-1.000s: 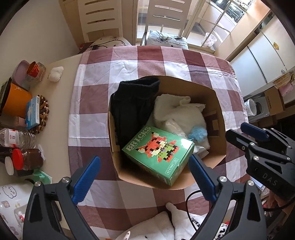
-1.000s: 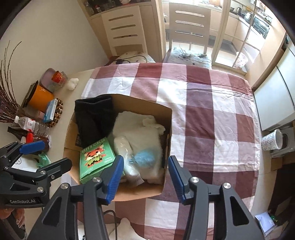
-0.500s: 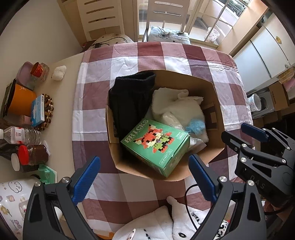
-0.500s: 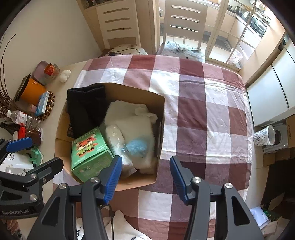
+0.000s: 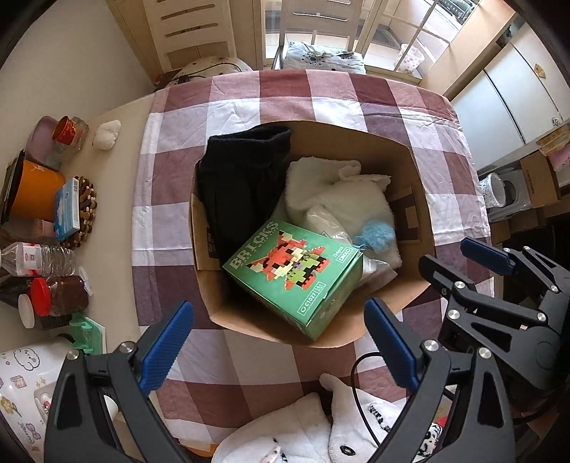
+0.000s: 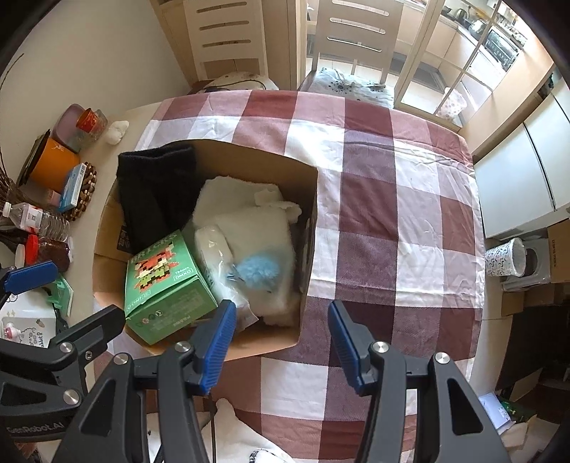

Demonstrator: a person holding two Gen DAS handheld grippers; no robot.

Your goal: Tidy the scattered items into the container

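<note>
An open cardboard box point(image 5: 416, 185) point(image 6: 249, 153) stands on the checked tablecloth. In it lie a black garment point(image 5: 238, 178) point(image 6: 156, 188), a white fluffy cloth point(image 5: 342, 192) point(image 6: 256, 228) with a blue pompom point(image 5: 377, 231) point(image 6: 258, 272), a clear plastic bag point(image 6: 213, 249) and a green BRICKS box point(image 5: 292, 274) point(image 6: 164, 281) leaning on the front wall. My left gripper point(image 5: 278, 342) is open and empty, above the box's near edge. My right gripper point(image 6: 281, 342) is open and empty, near the box's front right corner. Each gripper also shows in the other's view point(image 5: 498, 292) point(image 6: 46, 320).
Jars, a water bottle point(image 5: 35, 254), an orange pot point(image 5: 32, 190) and a blue carton point(image 5: 67, 210) crowd the table's left side. A white plush item with a black cable point(image 5: 320, 427) lies below the grippers. Chairs point(image 6: 356, 32) stand behind the table. A patterned cup point(image 6: 506, 256) sits off to the right.
Both grippers have drawn back and risen, so the box looks smaller and further off. Both stayed open and empty. The items in the box have not moved.
</note>
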